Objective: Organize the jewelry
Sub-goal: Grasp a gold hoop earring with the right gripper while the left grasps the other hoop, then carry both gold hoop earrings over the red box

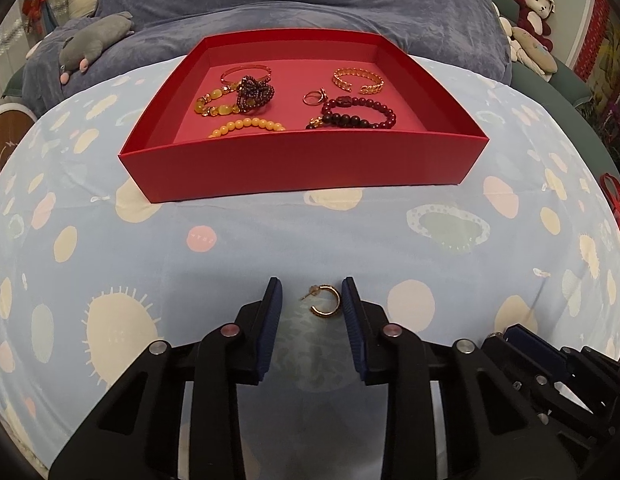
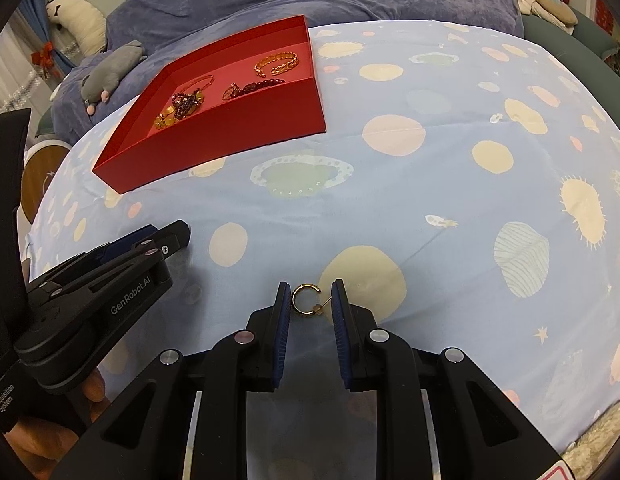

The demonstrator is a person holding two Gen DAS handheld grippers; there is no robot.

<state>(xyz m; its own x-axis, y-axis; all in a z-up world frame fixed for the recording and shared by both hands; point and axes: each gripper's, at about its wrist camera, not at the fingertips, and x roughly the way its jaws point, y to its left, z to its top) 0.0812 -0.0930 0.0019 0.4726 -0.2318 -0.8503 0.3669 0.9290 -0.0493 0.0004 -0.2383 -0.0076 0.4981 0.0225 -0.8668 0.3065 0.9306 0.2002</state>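
Note:
In the left wrist view a gold hoop earring [image 1: 325, 301] lies on the spotted blue cloth between the fingers of my left gripper [image 1: 311, 283]. The hoop rests against the right pad, while a gap shows at the left pad, so this gripper is open. A second gold hoop earring [image 2: 306, 299] spans the pads of my right gripper [image 2: 311, 284], hoop against one pad and post against the other. The red box [image 1: 302, 164] stands further back and holds several bracelets and rings. The left gripper [image 2: 166, 237] appears at the left of the right wrist view, and the right gripper [image 1: 526, 338] at the lower right of the left wrist view.
A grey plush toy [image 1: 98, 36] lies on the dark blue blanket [image 1: 294, 4] behind the box. A red plush toy [image 1: 534, 12] sits at the far right. A round wooden object [image 2: 42, 176] is off the cloth's left edge. A person's hand [image 2: 50, 436] holds the left gripper.

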